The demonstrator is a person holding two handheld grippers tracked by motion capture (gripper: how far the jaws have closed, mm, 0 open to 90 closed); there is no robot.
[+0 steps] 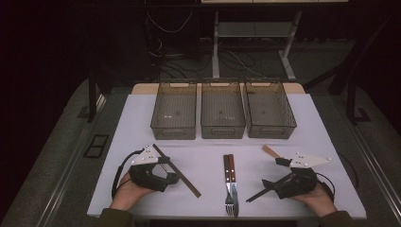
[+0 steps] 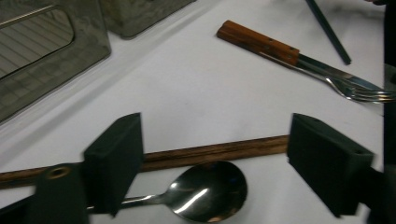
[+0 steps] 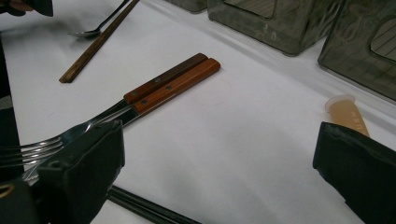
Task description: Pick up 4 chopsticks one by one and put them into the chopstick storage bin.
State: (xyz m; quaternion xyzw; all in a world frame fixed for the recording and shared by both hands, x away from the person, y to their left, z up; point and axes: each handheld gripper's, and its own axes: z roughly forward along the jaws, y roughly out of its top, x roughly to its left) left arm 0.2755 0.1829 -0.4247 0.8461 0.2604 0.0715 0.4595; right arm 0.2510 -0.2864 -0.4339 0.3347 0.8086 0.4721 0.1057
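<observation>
The left gripper (image 1: 171, 171) is resting at about eight o'clock on the table (image 1: 142, 109), its jaws standing apart and holding nothing. A wooden chopstick (image 2: 210, 153) is lying crosswise between the pads, with a spoon (image 2: 208, 190) just beside it on the near side.

The right gripper (image 1: 261, 185) is sitting at about four o'clock, its jaws likewise spread and gripping nothing. A fork (image 3: 70, 135) is lying by one of its pads, and a dark chopstick (image 3: 144, 209) is lying under them.

Three bins (image 1: 222, 113) are standing at twelve o'clock.

Risk: closing the left jaws here could be catching the spoon along with the wooden chopstick, since the two are lying so close. A thin round stick may also be rolling out of the pads.
</observation>
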